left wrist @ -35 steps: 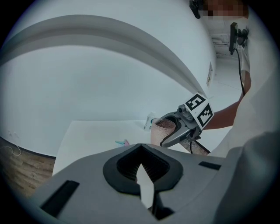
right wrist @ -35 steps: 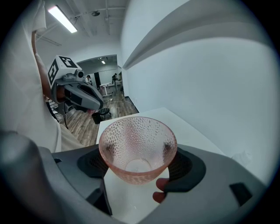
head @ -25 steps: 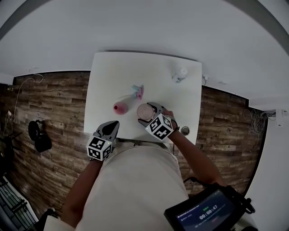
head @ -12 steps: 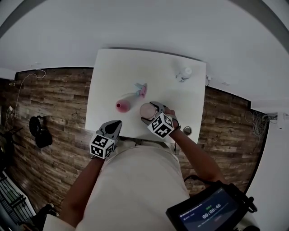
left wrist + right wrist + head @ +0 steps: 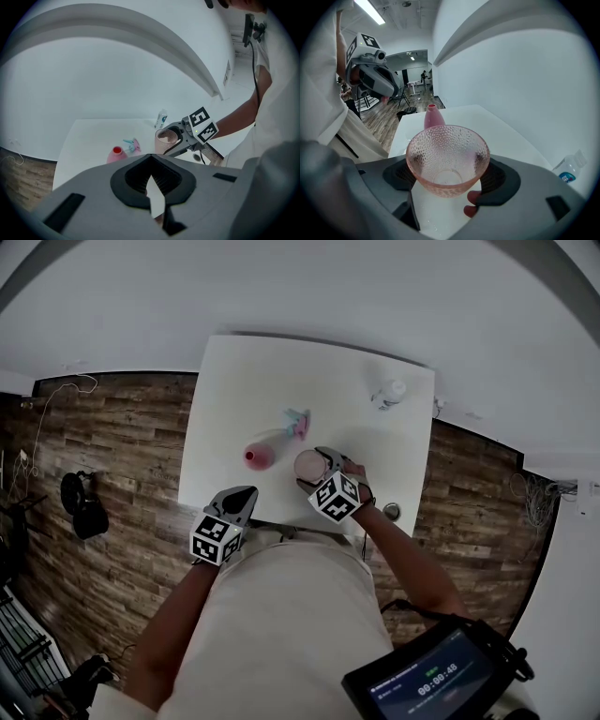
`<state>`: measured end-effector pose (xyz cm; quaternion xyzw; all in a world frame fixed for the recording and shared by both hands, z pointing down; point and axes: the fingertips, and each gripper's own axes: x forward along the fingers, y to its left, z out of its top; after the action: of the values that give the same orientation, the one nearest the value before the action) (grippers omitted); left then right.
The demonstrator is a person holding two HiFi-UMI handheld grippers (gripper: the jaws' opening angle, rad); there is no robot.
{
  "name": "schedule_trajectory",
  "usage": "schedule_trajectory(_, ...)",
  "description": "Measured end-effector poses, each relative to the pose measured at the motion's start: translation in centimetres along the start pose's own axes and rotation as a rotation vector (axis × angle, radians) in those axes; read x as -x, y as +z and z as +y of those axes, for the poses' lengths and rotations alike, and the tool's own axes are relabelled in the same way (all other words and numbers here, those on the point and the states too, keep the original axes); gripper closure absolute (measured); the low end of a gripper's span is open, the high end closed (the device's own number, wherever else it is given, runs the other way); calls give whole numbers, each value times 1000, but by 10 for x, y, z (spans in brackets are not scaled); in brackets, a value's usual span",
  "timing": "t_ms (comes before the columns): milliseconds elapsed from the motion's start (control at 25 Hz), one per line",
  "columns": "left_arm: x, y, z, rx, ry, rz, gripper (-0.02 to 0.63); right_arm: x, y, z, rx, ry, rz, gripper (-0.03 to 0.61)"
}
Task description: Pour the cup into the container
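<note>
The right hand-held gripper is clenched round a pink dimpled glass cup, one jaw on each side of its wall; the cup is upright, lifted a little over the near part of the white desk, and what it contains cannot be made out; the pink container stands upright on the desk with its red mouth facing up, just to the left of the cup and apart from it; along the right gripper's own line it shows just past the cup's far rim, so the pour probably calls for a short move leftward and a tip of the rim toward that narrow mouth; the left hand-held gripper hangs at the desk's near edge, jaws drawn together on nothing, with the container ahead of it
</note>
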<state>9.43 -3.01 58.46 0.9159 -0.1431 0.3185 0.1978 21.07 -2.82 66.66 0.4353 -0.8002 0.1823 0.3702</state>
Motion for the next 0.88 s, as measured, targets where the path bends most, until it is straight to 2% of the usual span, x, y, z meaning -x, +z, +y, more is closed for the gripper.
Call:
schedule_trajectory(360,-11,-4,1,10,-4,13,604,-18,-15,-6,-5,-2,10,198)
schedule_trajectory(880,-14,-16,7,30,-6,58,604,-35,-16,-6,-20,1,21,198)
